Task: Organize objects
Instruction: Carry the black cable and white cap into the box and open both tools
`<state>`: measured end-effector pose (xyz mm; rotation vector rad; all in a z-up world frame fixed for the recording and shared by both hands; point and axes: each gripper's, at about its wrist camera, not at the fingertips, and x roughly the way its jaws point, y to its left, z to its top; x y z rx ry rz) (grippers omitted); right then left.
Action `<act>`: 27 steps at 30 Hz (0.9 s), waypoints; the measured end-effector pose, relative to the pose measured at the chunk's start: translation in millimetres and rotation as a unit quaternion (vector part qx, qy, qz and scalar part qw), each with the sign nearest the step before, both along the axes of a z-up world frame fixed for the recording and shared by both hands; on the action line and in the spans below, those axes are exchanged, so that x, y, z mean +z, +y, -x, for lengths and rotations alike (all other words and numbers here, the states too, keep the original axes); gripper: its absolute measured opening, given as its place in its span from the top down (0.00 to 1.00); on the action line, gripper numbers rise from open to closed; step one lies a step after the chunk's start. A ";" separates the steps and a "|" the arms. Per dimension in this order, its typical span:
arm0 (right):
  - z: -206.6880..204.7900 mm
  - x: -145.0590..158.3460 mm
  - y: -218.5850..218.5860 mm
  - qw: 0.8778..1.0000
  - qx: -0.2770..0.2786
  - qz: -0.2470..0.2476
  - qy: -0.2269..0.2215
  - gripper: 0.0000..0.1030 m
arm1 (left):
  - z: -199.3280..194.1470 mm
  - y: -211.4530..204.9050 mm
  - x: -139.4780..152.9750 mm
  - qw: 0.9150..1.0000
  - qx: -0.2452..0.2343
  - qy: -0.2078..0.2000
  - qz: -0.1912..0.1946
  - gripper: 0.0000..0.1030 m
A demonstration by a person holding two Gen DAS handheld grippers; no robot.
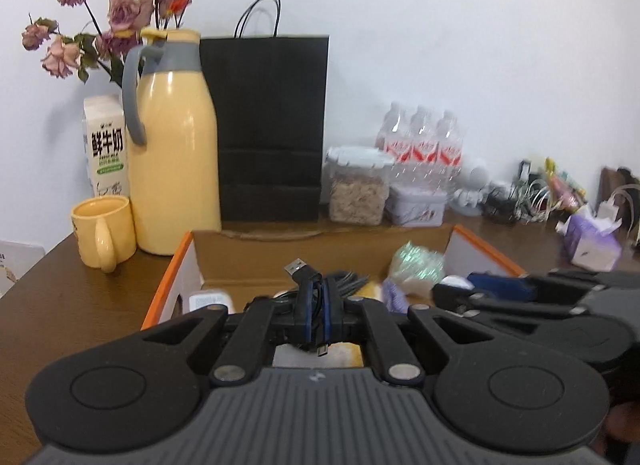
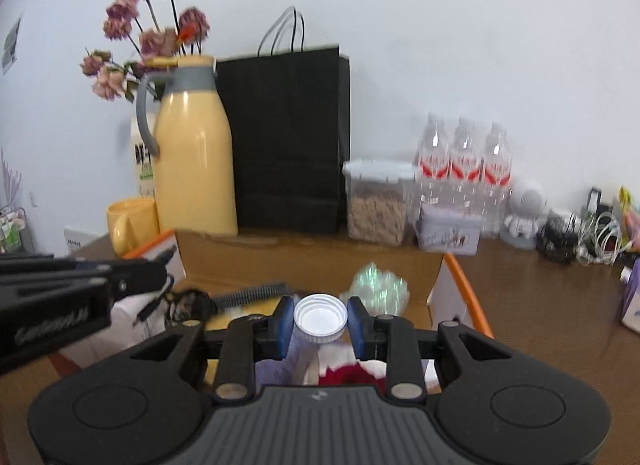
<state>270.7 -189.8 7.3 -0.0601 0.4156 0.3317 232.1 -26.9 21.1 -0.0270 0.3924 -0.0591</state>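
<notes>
My left gripper (image 1: 318, 315) is shut on a bundled black USB cable (image 1: 310, 285), held above an open cardboard box (image 1: 320, 243) with orange edges. My right gripper (image 2: 320, 321) is shut on a white screw cap (image 2: 320, 318) above the same box (image 2: 312, 261). Inside the box lie a shiny crumpled wrapper (image 2: 378, 285), a coiled spring-like cord (image 2: 250, 293), purple and red soft items (image 2: 344, 371). The right gripper shows at the right edge of the left wrist view (image 1: 560, 297); the left one shows at the left of the right wrist view (image 2: 72, 297).
Behind the box stand a yellow thermos jug (image 1: 172, 145), yellow mug (image 1: 104, 233), milk carton (image 1: 106, 145), dried roses (image 1: 112, 17), black paper bag (image 1: 268, 129), cereal container (image 1: 358, 189), water bottles (image 1: 420, 141), a tin (image 1: 418, 205), tangled cables (image 1: 516, 197) and a tissue box (image 1: 592, 239).
</notes>
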 end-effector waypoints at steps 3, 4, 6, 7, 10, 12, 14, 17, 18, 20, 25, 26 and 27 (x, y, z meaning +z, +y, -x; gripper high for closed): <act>2.9 -1.2 2.5 1.000 0.003 0.005 -0.006 0.73 | 0.9 3.8 -2.7 1.000 0.002 0.003 0.003 0.94; 3.6 -2.4 3.5 1.000 0.003 0.008 -0.006 0.73 | 1.9 4.2 -3.0 1.000 0.002 0.002 0.004 0.94; 3.0 -4.9 5.2 1.000 0.001 0.013 -0.001 0.73 | 3.5 4.6 -3.1 1.000 0.006 -0.001 0.004 0.92; 3.3 -5.7 5.2 1.000 -0.003 0.015 0.002 0.73 | 4.4 4.4 -2.9 1.000 0.009 -0.002 0.002 0.89; 5.1 -5.0 3.7 1.000 -0.017 0.017 -0.001 0.65 | 7.6 7.2 -0.2 1.000 0.025 -0.009 0.001 0.35; 7.5 -4.0 2.0 0.999 -0.027 0.017 -0.005 0.40 | 13.8 8.5 3.2 0.999 0.042 -0.031 -0.004 0.07; 10.4 -3.3 0.5 0.999 -0.039 0.020 -0.014 0.15 | 19.1 10.6 7.7 0.997 0.053 -0.051 -0.002 0.00; 11.8 -1.8 -1.7 0.998 -0.049 0.018 -0.019 0.04 | 20.4 14.0 10.2 0.996 0.063 -0.056 0.004 0.00; 11.7 -2.1 -2.7 0.998 -0.051 0.017 -0.017 0.00 | 19.5 14.7 10.1 0.996 0.065 -0.054 0.004 0.00; 11.7 -2.5 -3.6 0.998 -0.052 0.016 -0.014 0.00 | 18.0 15.3 9.9 0.997 0.067 -0.048 0.005 0.00; 13.3 -1.7 -3.3 0.998 -0.049 0.019 -0.016 0.00 | 18.8 14.6 8.6 0.997 0.066 -0.045 0.002 0.00; 14.0 -1.5 -3.0 0.999 -0.048 0.020 -0.016 0.00 | 18.7 14.4 8.7 0.997 0.065 -0.042 0.002 0.00; 15.1 -1.1 -2.8 0.999 -0.047 0.021 -0.016 0.00 | 18.6 13.8 8.7 0.997 0.064 -0.040 0.003 0.00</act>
